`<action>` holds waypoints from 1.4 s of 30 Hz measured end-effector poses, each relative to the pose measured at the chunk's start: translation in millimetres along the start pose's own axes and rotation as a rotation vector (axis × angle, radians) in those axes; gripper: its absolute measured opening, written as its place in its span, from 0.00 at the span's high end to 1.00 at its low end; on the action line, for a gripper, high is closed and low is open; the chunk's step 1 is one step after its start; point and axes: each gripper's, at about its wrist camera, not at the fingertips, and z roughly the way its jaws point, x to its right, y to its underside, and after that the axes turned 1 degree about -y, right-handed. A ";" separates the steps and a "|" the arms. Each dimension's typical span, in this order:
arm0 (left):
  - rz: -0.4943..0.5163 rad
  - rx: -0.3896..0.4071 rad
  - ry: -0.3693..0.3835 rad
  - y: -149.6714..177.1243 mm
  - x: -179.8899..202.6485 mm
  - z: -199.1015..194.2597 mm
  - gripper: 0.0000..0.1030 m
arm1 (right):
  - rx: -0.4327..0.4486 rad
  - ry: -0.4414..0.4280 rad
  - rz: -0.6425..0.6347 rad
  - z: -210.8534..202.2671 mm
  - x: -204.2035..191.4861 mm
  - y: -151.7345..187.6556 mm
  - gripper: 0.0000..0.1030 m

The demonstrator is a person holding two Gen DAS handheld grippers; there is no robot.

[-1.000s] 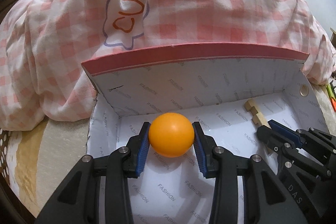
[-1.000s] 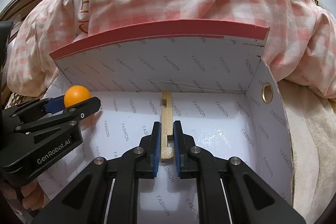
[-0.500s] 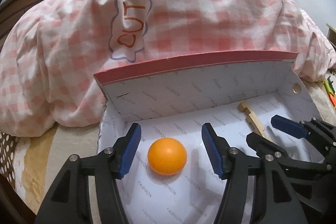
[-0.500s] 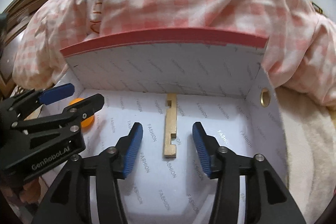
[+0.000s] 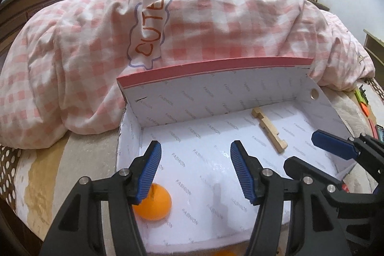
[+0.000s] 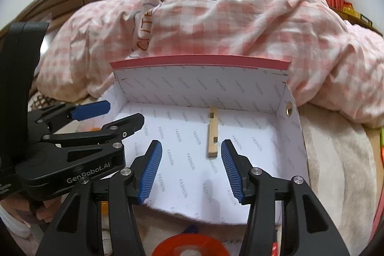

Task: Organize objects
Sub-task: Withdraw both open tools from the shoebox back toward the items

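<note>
The left gripper (image 5: 195, 169) stands wide, nothing between its blue pads; its jaws have just been opening. The ball (image 5: 154, 202) lies on the floor of the box (image 5: 216, 97), in the lower left of the left wrist view, partly behind the left finger and near the box's left wall.

The right gripper (image 6: 192, 168) stands at a middling width, also holding nothing; its jaws have just been opening too. The wooden piece (image 6: 213, 133) lies flat on the box floor in the centre of the right wrist view, its near end just above the gap between the pads and closer to the right one, its far end close to the back wall. In the left wrist view the same piece (image 5: 268, 131) lies at centre right, slanting, with the right gripper (image 5: 314, 152) at the right edge near it.

The box sits on a bed, its red-edged lid standing up against a pink checked quilt (image 5: 84, 44). A red ring (image 6: 189, 245) shows at the bottom edge of the right wrist view, outside the box.
</note>
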 end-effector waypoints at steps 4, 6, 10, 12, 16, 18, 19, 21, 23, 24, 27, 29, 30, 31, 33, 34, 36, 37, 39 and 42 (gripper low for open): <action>-0.028 0.018 -0.003 -16.0 10.0 18.5 0.41 | 0.038 -0.027 0.044 -11.7 -1.8 10.0 0.49; -0.044 0.028 0.006 -11.4 -33.1 25.7 0.41 | 0.059 -0.047 0.051 -22.9 -2.5 15.8 0.48; -0.055 0.046 0.027 -0.2 -64.5 4.7 0.41 | 0.108 -0.075 0.057 -42.6 -8.2 24.9 0.41; -0.054 0.056 0.038 4.9 -62.8 -4.9 0.41 | 0.129 -0.099 0.072 -52.9 -9.3 30.9 0.40; -0.054 0.060 0.071 19.9 -61.8 -19.9 0.41 | 0.139 -0.116 0.082 -68.2 -12.3 43.3 0.39; -0.056 0.056 0.089 26.1 -60.7 -25.6 0.41 | 0.136 -0.116 0.082 -74.1 -14.5 50.1 0.39; -0.056 0.057 0.098 29.2 -60.4 -29.6 0.41 | 0.136 -0.118 0.084 -76.0 -15.1 52.6 0.39; -0.054 0.060 0.110 34.9 -60.0 -35.2 0.41 | 0.137 -0.126 0.090 -81.8 -16.0 59.5 0.39; -0.049 0.067 0.122 40.4 -59.4 -41.7 0.41 | 0.142 -0.132 0.099 -88.1 -16.7 67.3 0.39; -0.048 0.069 0.127 43.2 -59.1 -44.7 0.41 | 0.144 -0.134 0.104 -90.0 -16.9 70.3 0.39; -0.044 0.075 0.143 52.8 -58.5 -53.2 0.41 | 0.153 -0.145 0.119 -97.9 -16.7 81.8 0.38; -0.040 0.076 0.147 58.2 -59.4 -54.8 0.41 | 0.159 -0.153 0.125 -102.7 -16.5 89.2 0.38; -0.037 0.075 0.149 61.6 -60.0 -55.5 0.41 | 0.161 -0.158 0.127 -105.3 -16.5 94.2 0.38; -0.036 0.071 0.150 64.8 -60.5 -55.3 0.41 | 0.160 -0.161 0.128 -106.3 -16.4 96.8 0.38; -0.038 0.060 0.149 71.4 -61.6 -54.7 0.41 | 0.156 -0.170 0.126 -107.6 -16.7 103.4 0.38; -0.038 0.055 0.150 74.6 -62.1 -54.7 0.41 | 0.152 -0.173 0.125 -107.6 -17.0 106.7 0.38; -0.037 0.046 0.148 79.0 -62.8 -52.7 0.41 | 0.146 -0.176 0.124 -107.0 -17.6 111.2 0.38; -0.037 0.042 0.146 81.2 -62.9 -52.4 0.41 | 0.143 -0.178 0.123 -106.7 -18.0 113.2 0.38; -0.037 0.036 0.144 84.0 -63.8 -51.4 0.41 | 0.141 -0.178 0.120 -106.4 -18.7 115.7 0.38; -0.046 0.034 0.149 86.5 -66.0 -52.5 0.41 | 0.141 -0.178 0.113 -107.0 -20.0 118.3 0.38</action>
